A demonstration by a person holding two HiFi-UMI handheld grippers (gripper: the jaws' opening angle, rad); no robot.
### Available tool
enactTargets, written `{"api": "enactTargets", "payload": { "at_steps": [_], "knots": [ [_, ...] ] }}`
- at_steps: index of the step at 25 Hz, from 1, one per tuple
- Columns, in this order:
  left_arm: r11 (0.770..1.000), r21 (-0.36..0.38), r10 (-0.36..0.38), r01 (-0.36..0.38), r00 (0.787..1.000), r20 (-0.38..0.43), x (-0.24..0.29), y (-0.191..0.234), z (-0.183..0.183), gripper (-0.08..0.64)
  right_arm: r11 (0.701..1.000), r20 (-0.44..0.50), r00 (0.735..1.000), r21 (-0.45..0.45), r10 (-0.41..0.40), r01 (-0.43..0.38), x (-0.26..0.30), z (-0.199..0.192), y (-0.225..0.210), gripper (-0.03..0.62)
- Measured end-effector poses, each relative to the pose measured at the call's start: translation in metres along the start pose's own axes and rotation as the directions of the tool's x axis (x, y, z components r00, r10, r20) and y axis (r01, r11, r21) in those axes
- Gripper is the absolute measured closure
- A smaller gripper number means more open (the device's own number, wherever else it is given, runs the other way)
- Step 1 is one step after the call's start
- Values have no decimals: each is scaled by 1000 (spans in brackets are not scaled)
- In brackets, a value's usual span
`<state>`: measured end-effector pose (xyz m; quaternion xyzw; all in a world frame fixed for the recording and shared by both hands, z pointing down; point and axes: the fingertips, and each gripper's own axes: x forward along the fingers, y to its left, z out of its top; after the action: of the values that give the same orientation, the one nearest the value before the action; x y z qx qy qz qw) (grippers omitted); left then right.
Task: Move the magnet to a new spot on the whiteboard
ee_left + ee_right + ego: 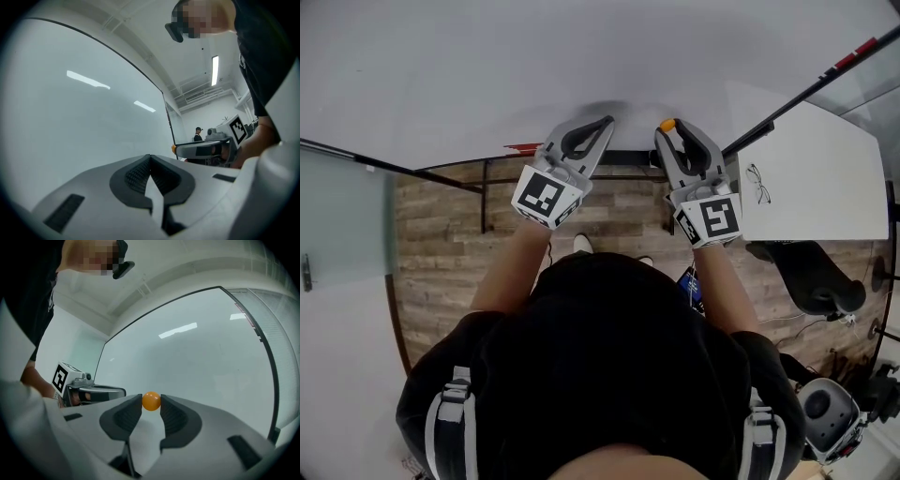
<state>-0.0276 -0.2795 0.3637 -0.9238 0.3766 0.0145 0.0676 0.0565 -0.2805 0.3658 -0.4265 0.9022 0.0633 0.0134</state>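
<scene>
The right gripper [151, 402] pinches the orange magnet [151, 400] between its jaw tips, close to the whiteboard [211, 348]. To its left, the left gripper [150, 158] has its jaws together on nothing. The magnet looks round, showing no long axis or heading.

Magnet [667, 124] half hidden in the right hand-held gripper [673, 131] — far-off person [198, 134] too small.
</scene>
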Motion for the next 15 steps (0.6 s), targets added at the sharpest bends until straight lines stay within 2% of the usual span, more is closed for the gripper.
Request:
{"api": "enactTargets", "payload": {
  "at_steps": [15],
  "knots": [
    [1000, -1, -30, 30, 1000, -9, -8, -6, -3, 555, 999, 9, 1000, 30, 27, -27, 1, -3, 14, 472]
  ]
}}
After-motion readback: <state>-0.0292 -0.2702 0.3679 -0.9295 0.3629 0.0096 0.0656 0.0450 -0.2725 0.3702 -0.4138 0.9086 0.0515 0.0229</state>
